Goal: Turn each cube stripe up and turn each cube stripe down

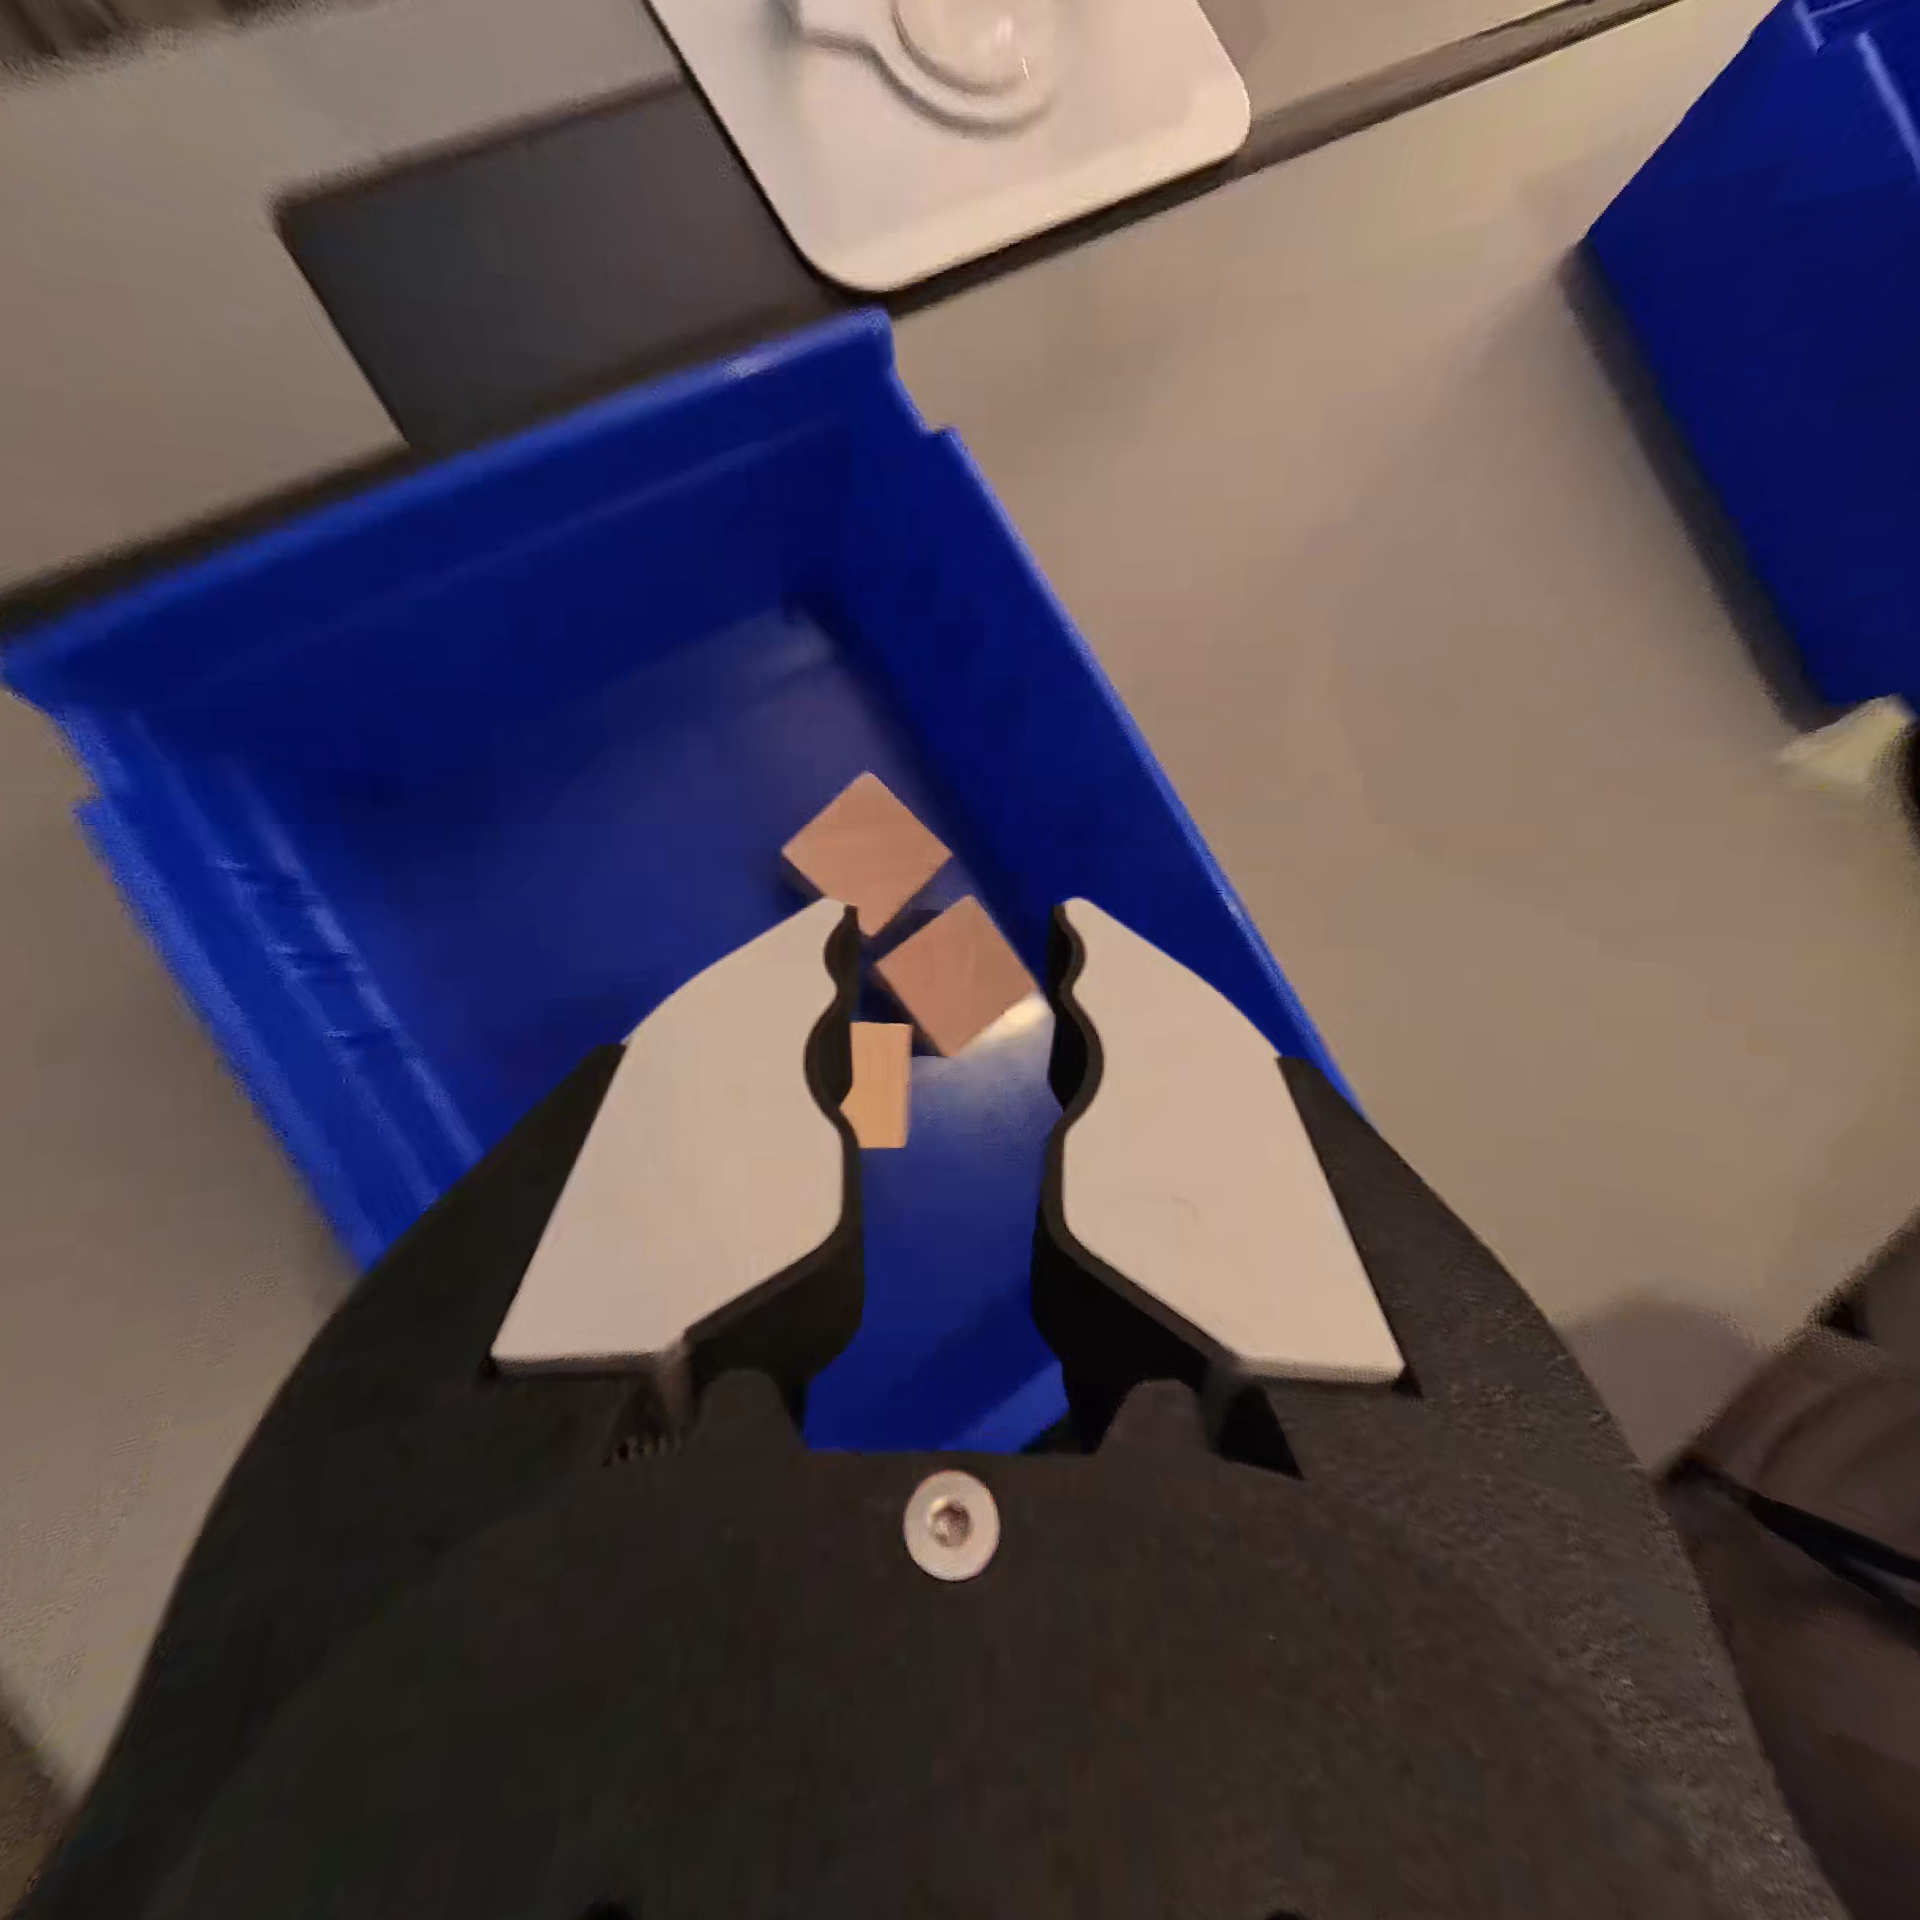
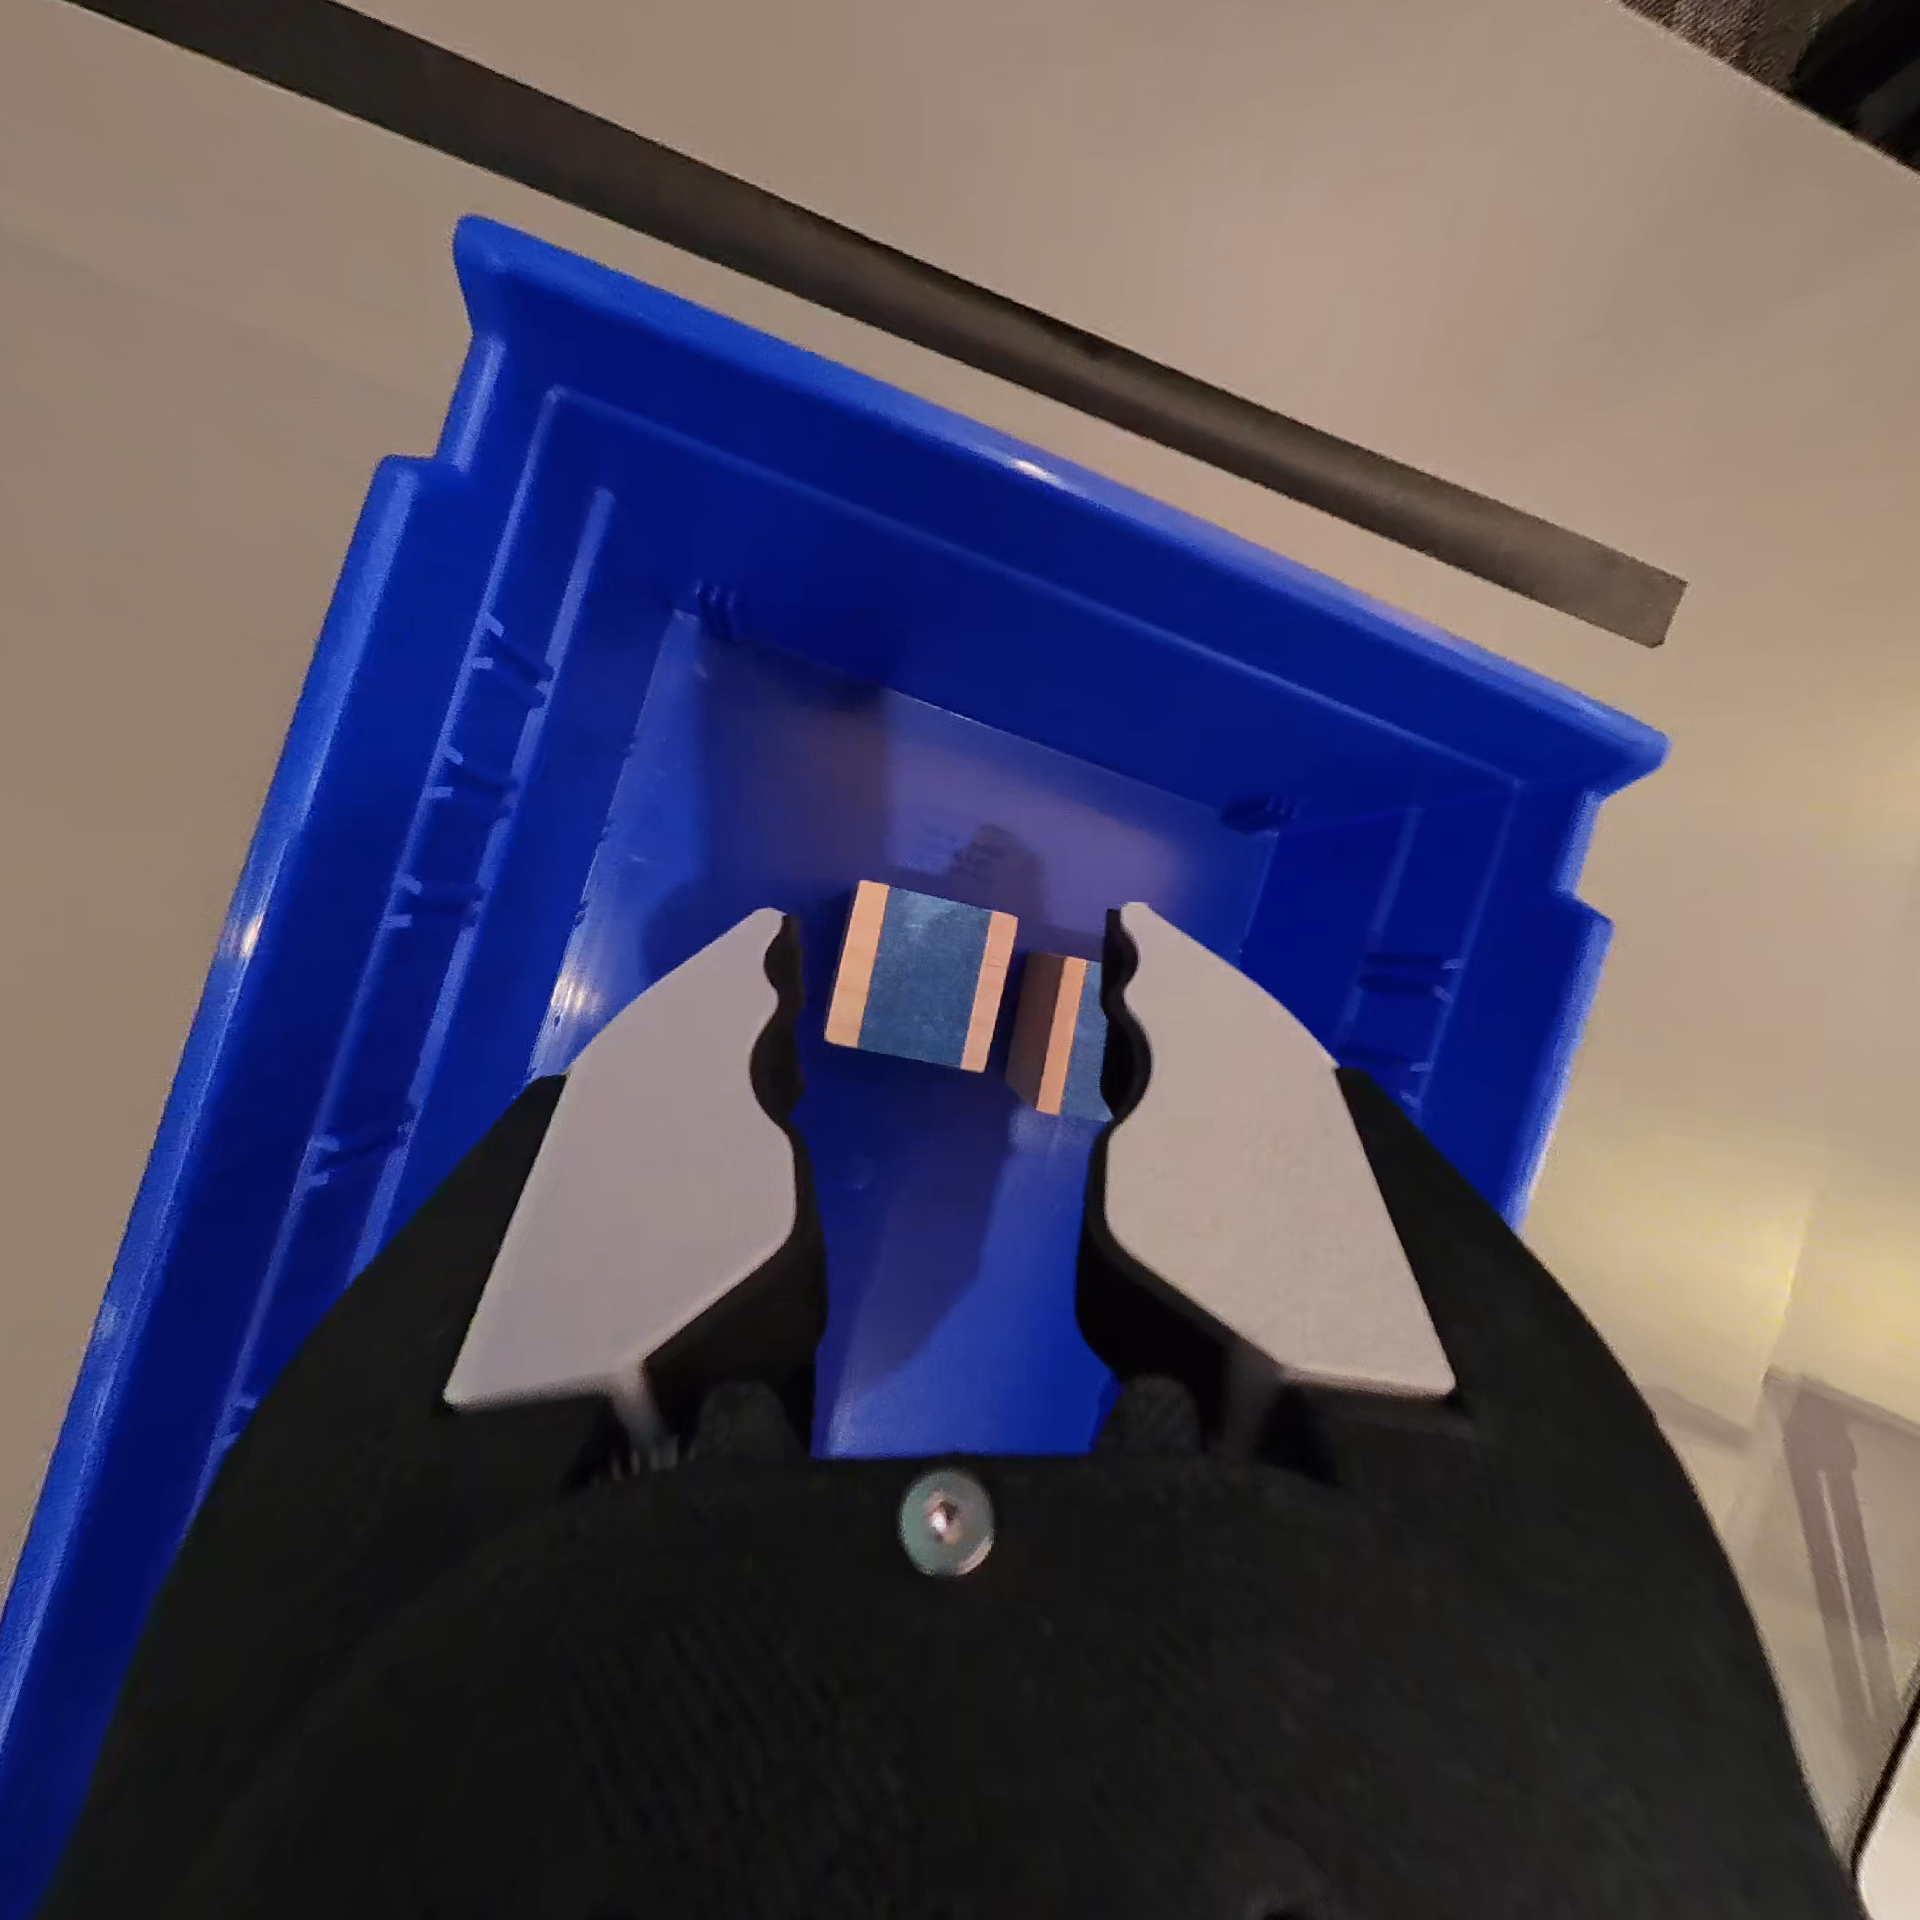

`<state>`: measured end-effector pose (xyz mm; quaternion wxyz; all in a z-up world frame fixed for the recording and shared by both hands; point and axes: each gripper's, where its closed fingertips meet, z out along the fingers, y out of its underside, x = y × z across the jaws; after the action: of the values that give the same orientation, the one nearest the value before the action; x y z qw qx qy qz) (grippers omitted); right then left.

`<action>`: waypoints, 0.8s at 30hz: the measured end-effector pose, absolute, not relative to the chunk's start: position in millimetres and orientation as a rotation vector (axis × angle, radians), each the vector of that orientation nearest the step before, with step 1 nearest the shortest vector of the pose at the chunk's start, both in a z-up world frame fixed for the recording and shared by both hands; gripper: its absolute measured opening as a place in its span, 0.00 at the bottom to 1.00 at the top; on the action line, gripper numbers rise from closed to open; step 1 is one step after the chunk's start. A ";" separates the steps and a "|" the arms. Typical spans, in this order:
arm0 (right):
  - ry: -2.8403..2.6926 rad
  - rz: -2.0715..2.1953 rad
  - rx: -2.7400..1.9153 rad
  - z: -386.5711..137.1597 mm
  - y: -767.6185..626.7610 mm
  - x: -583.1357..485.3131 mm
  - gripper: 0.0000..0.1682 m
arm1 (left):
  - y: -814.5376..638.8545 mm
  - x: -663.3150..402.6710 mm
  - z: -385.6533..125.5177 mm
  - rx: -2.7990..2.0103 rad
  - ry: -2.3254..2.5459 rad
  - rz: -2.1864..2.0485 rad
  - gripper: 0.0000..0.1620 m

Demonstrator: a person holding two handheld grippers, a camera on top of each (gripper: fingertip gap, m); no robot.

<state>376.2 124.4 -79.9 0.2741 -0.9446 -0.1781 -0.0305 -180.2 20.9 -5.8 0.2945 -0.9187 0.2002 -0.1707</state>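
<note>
In the left wrist view a blue bin holds three wooden cubes with plain faces showing: one farthest, one nearer, and one partly hidden behind my left finger. My left gripper is open and empty above them. In the right wrist view a second blue bin holds a cube with its blue stripe facing up and a second striped cube partly hidden by my right finger. My right gripper is open and empty over these two.
The bins stand on a grey tabletop. A white plate-like base lies beyond the left bin on a black strip. Another blue bin shows at the far right. A black strip runs behind the right bin.
</note>
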 end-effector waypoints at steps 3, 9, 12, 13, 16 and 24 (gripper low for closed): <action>-0.474 -0.091 -2.527 -74.4 122.6 377.1 0.34 | 31.7 -170.4 -27.0 -2.557 0.445 -0.494 0.21; -0.511 -0.126 -2.523 -70.5 119.1 374.3 0.34 | 46.1 -168.8 -76.7 -2.786 0.355 -0.260 0.36; -0.526 -0.132 -2.527 -71.3 118.1 371.5 0.34 | 53.3 -175.6 -92.6 -2.829 0.325 -0.159 0.36; -0.530 -0.132 -2.526 -71.6 118.0 370.7 0.34 | 53.9 -177.7 -97.2 -2.849 0.298 -0.143 0.37; -0.541 -0.139 -2.531 -72.8 117.7 370.4 0.34 | 55.1 -175.0 -108.0 -2.893 0.227 -0.186 0.40; -0.567 -0.151 -2.536 -75.4 116.9 368.9 0.34 | 55.8 -173.9 -126.3 -2.963 0.198 -0.122 0.40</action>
<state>368.9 116.9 -75.4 0.2662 -0.9391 -0.2100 -0.0559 -173.9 55.8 -126.3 0.0848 -0.9933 0.0663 -0.0409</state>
